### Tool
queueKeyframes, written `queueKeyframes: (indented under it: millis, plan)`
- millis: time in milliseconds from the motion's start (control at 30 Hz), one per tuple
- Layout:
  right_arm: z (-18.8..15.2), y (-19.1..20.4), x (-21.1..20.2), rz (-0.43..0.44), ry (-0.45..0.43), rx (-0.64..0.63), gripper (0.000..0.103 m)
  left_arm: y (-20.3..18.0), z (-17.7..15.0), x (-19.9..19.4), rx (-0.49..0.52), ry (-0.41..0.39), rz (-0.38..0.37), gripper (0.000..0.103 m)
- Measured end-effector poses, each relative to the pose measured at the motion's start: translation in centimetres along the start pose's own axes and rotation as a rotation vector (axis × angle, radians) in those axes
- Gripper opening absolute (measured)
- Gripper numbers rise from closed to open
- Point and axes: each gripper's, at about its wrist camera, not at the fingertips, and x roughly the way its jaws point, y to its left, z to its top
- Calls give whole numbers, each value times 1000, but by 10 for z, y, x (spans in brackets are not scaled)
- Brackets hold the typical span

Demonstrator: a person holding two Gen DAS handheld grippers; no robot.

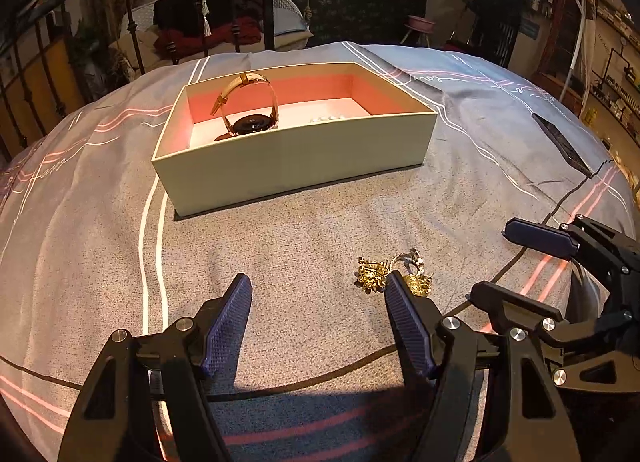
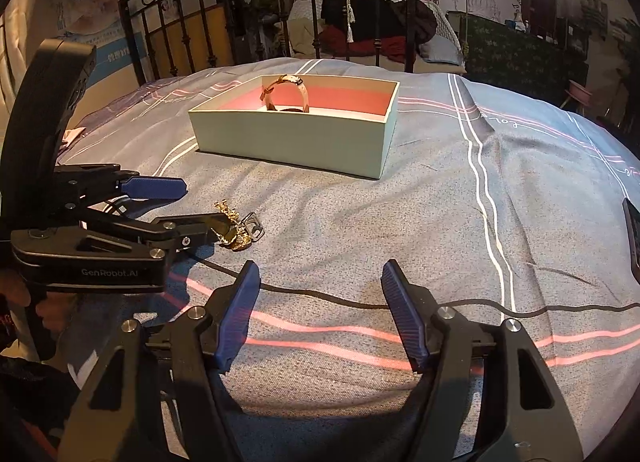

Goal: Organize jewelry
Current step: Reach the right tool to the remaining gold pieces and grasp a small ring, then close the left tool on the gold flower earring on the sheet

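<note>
An open pale green box (image 1: 296, 157) with a pink inside stands on the bed; it also shows in the right wrist view (image 2: 296, 137). A watch (image 1: 250, 109) with a tan strap and a small pearl piece (image 1: 326, 119) lie inside. A gold jewelry cluster (image 1: 374, 276) with a silver piece lies on the bedspread, just past my left gripper's right fingertip. My left gripper (image 1: 318, 282) is open and empty, and shows in the right wrist view (image 2: 200, 201) beside the cluster (image 2: 236, 227). My right gripper (image 2: 320, 270) is open and empty over bare bedspread.
A grey bedspread (image 1: 320, 221) with white and pink lines covers the bed. A dark phone (image 1: 560, 141) lies at the right. A black metal headboard (image 2: 240, 1) stands behind the box.
</note>
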Motion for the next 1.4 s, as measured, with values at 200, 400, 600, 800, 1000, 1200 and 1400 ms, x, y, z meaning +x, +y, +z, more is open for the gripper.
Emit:
queueKeyframes:
  millis: [200, 400, 600, 800, 1000, 1200, 1400]
  plan:
    - [12, 9, 16, 19, 39, -42, 64, 12, 4, 4, -32, -4, 28, 68]
    - [29, 20, 36, 27, 80, -103, 64, 20, 3, 4, -51, -4, 36, 67]
    - [40, 20, 45, 27, 94, -118, 43, 27, 5, 5, -49, 0, 36, 67]
    - [37, 15, 40, 31, 97, -115, 20, 21, 8, 7, -20, 1, 40, 67]
    - [33, 13, 37, 33, 88, -105, 19, 14, 13, 13, 10, 7, 56, 67]
    - [33, 13, 38, 35, 83, -97, 19, 9, 15, 15, 31, 5, 72, 53]
    - [32, 12, 37, 36, 81, -94, 19, -4, 12, 13, 93, -14, 85, 23]
